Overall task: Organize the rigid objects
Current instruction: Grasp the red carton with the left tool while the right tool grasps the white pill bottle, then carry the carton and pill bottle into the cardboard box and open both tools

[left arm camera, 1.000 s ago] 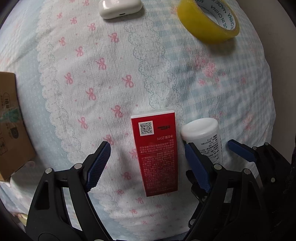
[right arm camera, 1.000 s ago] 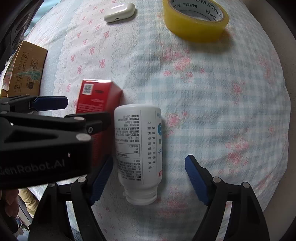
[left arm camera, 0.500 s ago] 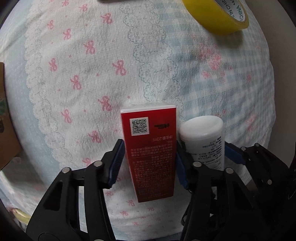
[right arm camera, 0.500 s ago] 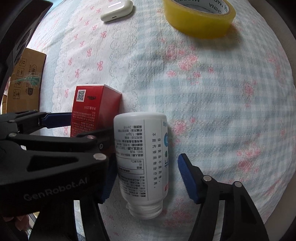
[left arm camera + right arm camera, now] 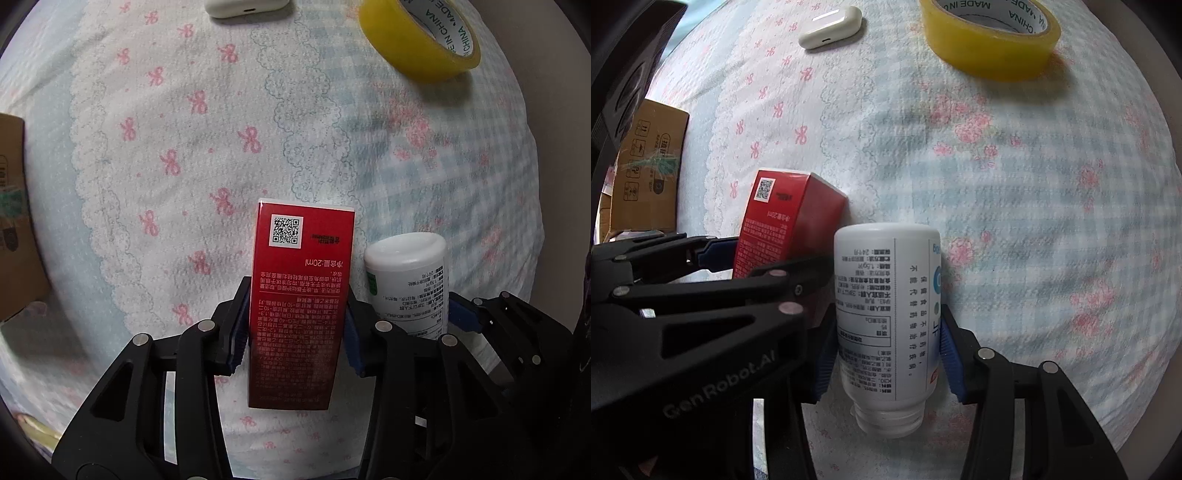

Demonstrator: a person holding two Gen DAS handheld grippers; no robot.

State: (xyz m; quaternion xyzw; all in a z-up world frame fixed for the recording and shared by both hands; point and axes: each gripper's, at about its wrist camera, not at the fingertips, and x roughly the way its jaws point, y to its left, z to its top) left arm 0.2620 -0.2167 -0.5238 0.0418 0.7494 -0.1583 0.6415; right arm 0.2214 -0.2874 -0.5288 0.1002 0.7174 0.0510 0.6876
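A red box with a QR code lies on the patterned cloth; my left gripper is shut on its sides. It also shows in the right wrist view. Beside it on the right lies a white bottle with printed text, its neck toward the camera; my right gripper is shut on it. The bottle also shows in the left wrist view. The two grippers sit side by side, nearly touching.
A yellow tape roll lies at the far right, and a white earbud case at the far middle. A cardboard box stands off the left edge of the cloth.
Both grippers closed from wide open: the left onto the red box, the right onto the white bottle. Both moved slightly forward over their objects.
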